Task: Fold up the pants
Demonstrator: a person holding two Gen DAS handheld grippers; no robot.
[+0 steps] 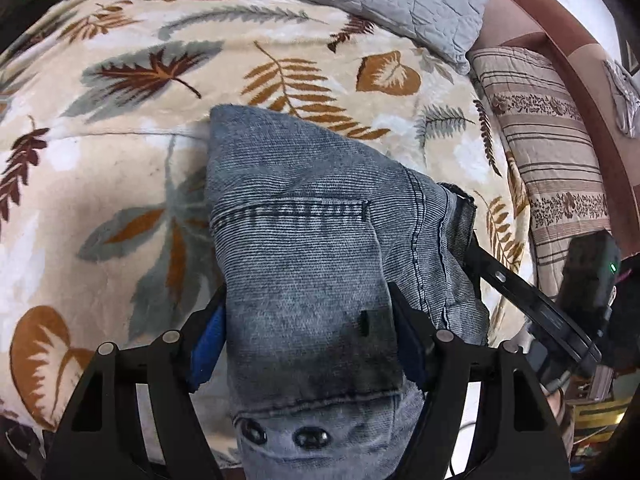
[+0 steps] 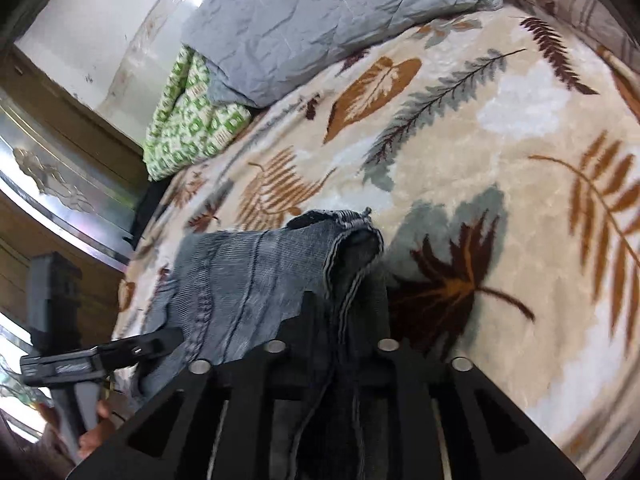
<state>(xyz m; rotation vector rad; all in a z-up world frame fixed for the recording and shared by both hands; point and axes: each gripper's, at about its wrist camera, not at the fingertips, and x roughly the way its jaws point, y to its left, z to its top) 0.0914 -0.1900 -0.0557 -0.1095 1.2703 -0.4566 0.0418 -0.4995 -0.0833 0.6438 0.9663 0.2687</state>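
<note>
1. The denim pants (image 1: 304, 240) are bunched into a folded bundle, lifted at the near end above the leaf-print blanket (image 1: 120, 152) on the bed, the far folded end lying on or just over that blanket.
2. In the left wrist view a stitched pocket seam runs across the denim, and two dark rivets show at the bottom edge.
3. The left tongs (image 1: 308, 344) are clamped on the pants, a blue-padded finger (image 1: 208, 344) pressing each side of the fabric.
4. The right tongs (image 2: 344, 312) are clamped on the other edge of the pants, where layered hems stack up.
5. Each tool appears in the other's view, beside the denim.
6. A grey quilt (image 2: 304, 12) and a green-patterned cloth (image 2: 188, 120) lie at the blanket's far edge.
7. A striped pillow (image 1: 552, 152) sits at the blanket's side.
</note>
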